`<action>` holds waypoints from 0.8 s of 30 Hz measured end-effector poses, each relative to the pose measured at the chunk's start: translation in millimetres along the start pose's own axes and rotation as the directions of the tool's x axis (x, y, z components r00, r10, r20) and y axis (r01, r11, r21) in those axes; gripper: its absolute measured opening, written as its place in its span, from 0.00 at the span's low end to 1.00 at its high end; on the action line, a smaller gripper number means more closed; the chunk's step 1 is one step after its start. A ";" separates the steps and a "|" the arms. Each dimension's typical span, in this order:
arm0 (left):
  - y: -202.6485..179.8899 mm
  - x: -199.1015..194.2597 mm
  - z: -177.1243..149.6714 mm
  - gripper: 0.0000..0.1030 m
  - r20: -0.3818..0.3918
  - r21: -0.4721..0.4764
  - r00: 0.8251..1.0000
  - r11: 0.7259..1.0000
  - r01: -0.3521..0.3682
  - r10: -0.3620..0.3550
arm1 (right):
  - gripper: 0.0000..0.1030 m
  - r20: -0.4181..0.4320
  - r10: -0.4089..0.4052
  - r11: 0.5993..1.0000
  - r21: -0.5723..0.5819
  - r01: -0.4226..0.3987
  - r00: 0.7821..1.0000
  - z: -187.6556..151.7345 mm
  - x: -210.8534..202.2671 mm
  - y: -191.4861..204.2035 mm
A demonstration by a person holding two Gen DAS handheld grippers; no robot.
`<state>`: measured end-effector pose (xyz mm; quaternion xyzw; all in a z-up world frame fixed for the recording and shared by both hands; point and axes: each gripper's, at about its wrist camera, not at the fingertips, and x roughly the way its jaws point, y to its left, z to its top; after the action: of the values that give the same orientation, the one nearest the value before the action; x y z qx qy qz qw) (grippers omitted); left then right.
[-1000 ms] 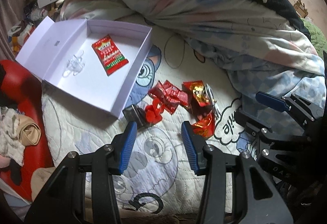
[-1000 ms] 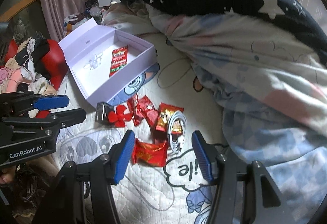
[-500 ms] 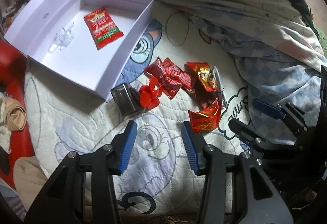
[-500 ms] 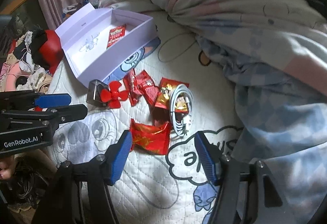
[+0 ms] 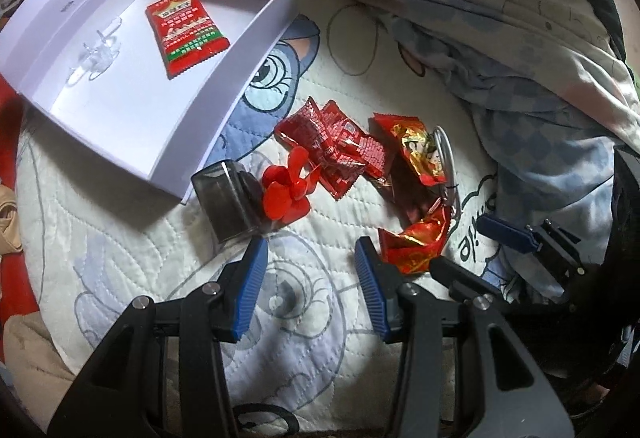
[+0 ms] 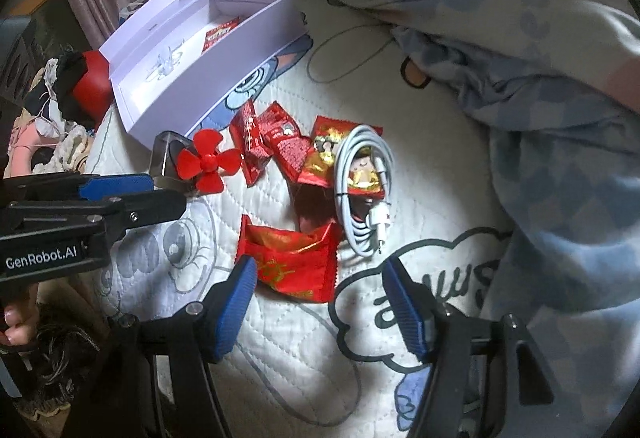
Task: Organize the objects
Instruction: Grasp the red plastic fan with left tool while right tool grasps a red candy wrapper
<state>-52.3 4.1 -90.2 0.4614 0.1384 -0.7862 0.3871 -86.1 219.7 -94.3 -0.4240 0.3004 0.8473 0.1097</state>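
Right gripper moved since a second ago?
Yes. The right gripper has dropped toward the red-gold packet, now beside its left pad; jaws wider, empty.

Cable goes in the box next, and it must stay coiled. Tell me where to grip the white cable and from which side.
Judging by its pose, pinch the white cable across the bundled strands by its tie, just above the plug; come from above with the right gripper, since it lies flat on snack packets.
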 end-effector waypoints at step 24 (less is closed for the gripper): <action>-8.6 32.7 27.3 0.42 0.009 0.132 1.000 0.991 0.021 -0.023 | 0.77 -0.043 0.017 0.998 0.054 -0.015 0.999 11.4 35.2 8.1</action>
<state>-84.6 -21.7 -104.0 0.4802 0.0892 -0.8002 0.3480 -118.8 217.7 -113.3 -0.4369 0.3287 0.8303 0.1079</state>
